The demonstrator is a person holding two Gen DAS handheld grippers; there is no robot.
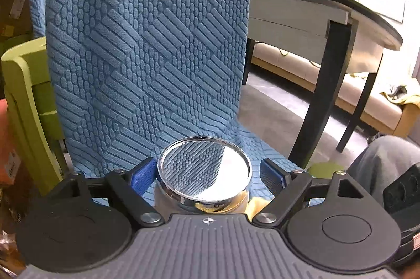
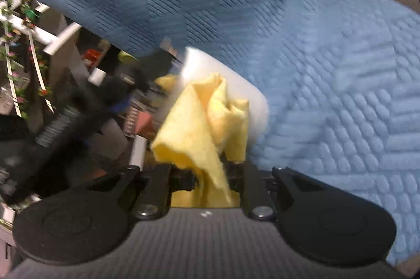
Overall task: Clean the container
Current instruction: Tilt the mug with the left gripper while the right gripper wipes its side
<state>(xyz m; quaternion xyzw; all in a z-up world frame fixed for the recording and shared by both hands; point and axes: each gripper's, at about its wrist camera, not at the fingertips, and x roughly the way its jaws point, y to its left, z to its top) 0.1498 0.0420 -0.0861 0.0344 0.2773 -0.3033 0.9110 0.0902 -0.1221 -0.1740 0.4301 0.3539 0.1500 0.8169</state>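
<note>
While the blue-covered chair [image 1: 147, 48] fills both views, we judge slippage the chief risk: the polished container [image 1: 204, 174] sits between the left gripper [image 1: 207, 174] jaws, right pad apparently clear. Contents hidden. Right gripper [image 2: 207, 174] jaws pinch the yellow cloth [image 2: 202, 121] against the container's blurred side.

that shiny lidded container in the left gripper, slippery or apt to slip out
Likely slippery: the container has a mirror-polished lid and sides. The left gripper has only one blue pad clearly touching, so hold looks loose. Its round body would probably roll if dropped on the blue chair cover.
</note>
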